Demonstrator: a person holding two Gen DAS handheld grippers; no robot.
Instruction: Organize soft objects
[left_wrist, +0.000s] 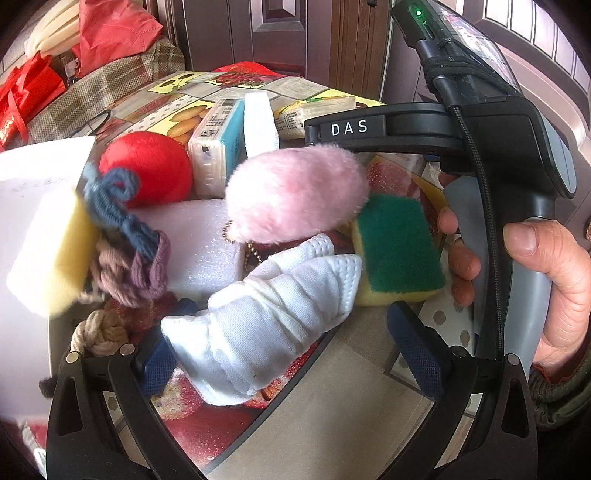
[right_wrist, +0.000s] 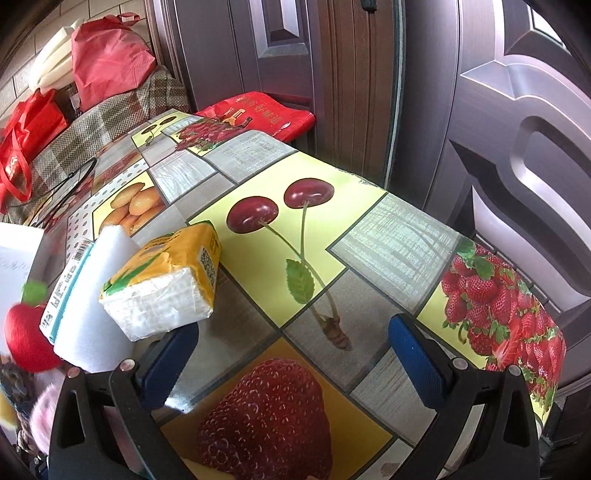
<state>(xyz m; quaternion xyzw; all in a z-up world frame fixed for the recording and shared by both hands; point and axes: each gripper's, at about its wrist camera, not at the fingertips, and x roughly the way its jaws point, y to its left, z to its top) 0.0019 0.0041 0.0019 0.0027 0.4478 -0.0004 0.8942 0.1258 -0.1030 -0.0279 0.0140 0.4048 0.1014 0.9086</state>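
Left wrist view, left tongs (left_wrist: 288, 354) spread around white cloth (left_wrist: 266, 317), right tongs (right_wrist: 295, 354) spread above tablecloth (right_wrist: 388, 236).

Fruit-print table (right_wrist: 258, 177), yellow tissue pack (right_wrist: 166, 284), white foam block (right_wrist: 92, 295), green sponge (left_wrist: 399, 247)

red ball (right_wrist: 27, 338) cut off at left edge, blurred yarn (left_wrist: 122, 236)

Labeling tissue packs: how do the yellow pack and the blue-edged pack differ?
The yellow pack has yellow-green wrap and lies flat, tipped against its neighbour; the blue-edged pack has white wrap with a blue band and stands on edge. A white foam block sits between them. Both are sealed plastic-wrapped tissue packs on the table.
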